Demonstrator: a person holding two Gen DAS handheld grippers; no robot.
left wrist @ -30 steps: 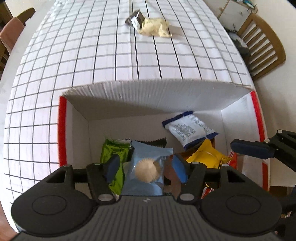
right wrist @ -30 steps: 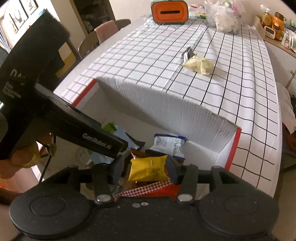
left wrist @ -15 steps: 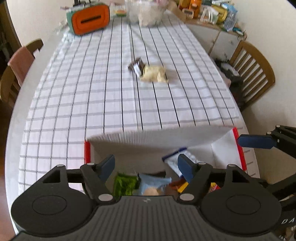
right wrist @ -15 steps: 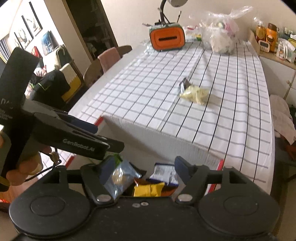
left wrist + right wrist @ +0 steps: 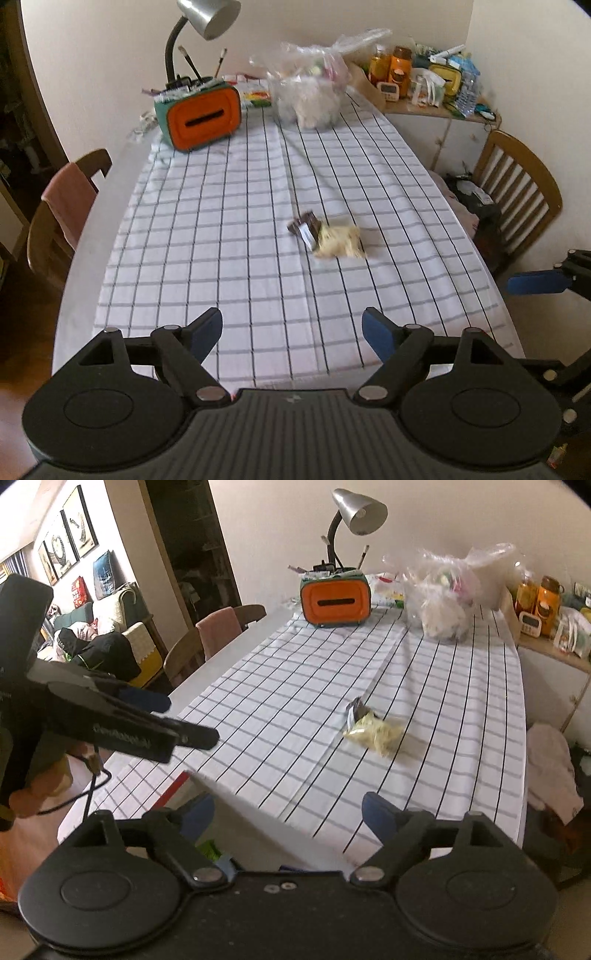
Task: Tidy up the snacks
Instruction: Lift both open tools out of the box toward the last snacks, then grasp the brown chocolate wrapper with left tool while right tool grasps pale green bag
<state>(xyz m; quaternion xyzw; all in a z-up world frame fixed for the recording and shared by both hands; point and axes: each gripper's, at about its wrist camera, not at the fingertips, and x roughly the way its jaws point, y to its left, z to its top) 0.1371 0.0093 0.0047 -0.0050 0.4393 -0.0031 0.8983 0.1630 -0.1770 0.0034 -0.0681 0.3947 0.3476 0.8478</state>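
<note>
Soft daylight is filling both views evenly, leaving the tabletop [image 5: 229, 258] bright. The pale snack packet [image 5: 338, 242] is casting a faint shadow to its right. Motion blur is smearing the grid lines and the packet's print, so its label is perhaps unreadable. Fisheye distortion is bending the edges. The doorway [image 5: 192, 554] at far left is staying dim.
</note>
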